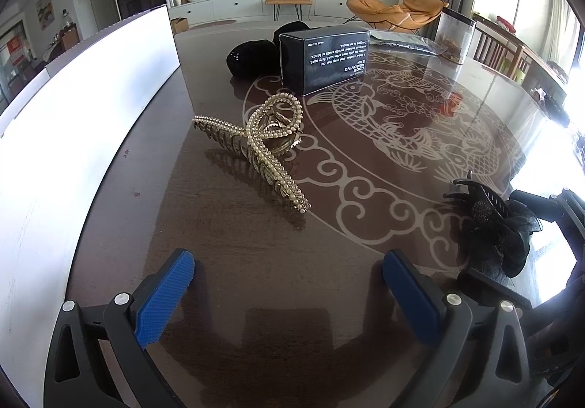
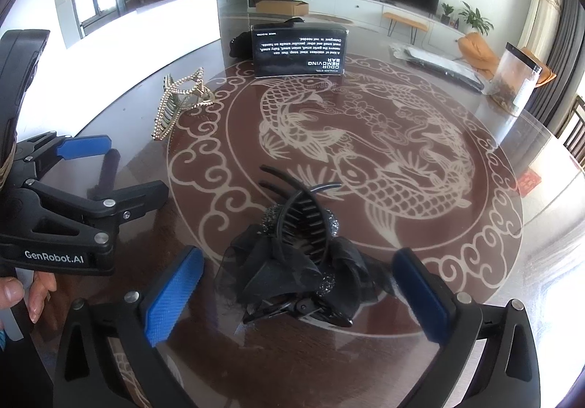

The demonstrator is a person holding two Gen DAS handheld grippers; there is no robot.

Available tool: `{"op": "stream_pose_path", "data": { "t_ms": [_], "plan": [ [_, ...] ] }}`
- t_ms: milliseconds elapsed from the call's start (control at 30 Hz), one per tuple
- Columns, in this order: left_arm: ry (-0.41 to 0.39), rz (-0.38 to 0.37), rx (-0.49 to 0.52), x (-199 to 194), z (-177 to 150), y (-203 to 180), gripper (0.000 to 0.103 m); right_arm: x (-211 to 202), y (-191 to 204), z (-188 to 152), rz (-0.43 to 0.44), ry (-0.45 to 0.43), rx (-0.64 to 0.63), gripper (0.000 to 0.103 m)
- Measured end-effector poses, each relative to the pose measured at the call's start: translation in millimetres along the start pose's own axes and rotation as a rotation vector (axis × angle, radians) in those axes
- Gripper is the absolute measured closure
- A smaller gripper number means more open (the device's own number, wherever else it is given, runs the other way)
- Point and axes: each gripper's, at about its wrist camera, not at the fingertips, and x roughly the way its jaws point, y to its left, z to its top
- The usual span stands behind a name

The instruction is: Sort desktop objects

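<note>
Two claws wide, empty: right claw (image 2: pixel 296 293) straddles black hair clip (image 2: pixel 298 254) on tabletop (image 2: pixel 420 243), pads apart from it; left claw (image 1: pixel 289 283) before pearl hair clip (image 1: pixel 256 144).

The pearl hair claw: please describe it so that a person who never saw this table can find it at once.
Start at the round fish design on the dark table. The pearl hair claw lies at the left edge of that design, in front of the black box. It is the only golden, pearl-studded item; the other hair claw is black with fabric petals.
</note>
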Motion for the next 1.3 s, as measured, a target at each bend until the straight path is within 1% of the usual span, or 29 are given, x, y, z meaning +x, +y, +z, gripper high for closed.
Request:
{"op": "stream_pose_path", "data": {
  "t_ms": [167,900,1100,1300],
  "plan": [
    [-0.003,-0.011,0.015,0.6,1.5,1.0,0.0,0.0,0.0,0.0,0.0,0.0,0.001,0.0],
    [-0.003,-0.012,0.014,0.7,1.9,1.0,0.0,1.1,-0.7,0.0,0.004,0.002,0.005,0.0],
    [-0.002,-0.017,0.017,11.9,18.5,4.2,0.0,1.1,-0.9,0.1,0.003,0.002,0.004,0.0],
    [-0.002,-0.003,0.002,12.2,19.4,4.5,0.0,1.3,-1.0,0.1,0.004,0.002,0.005,0.0]
  ]
}}
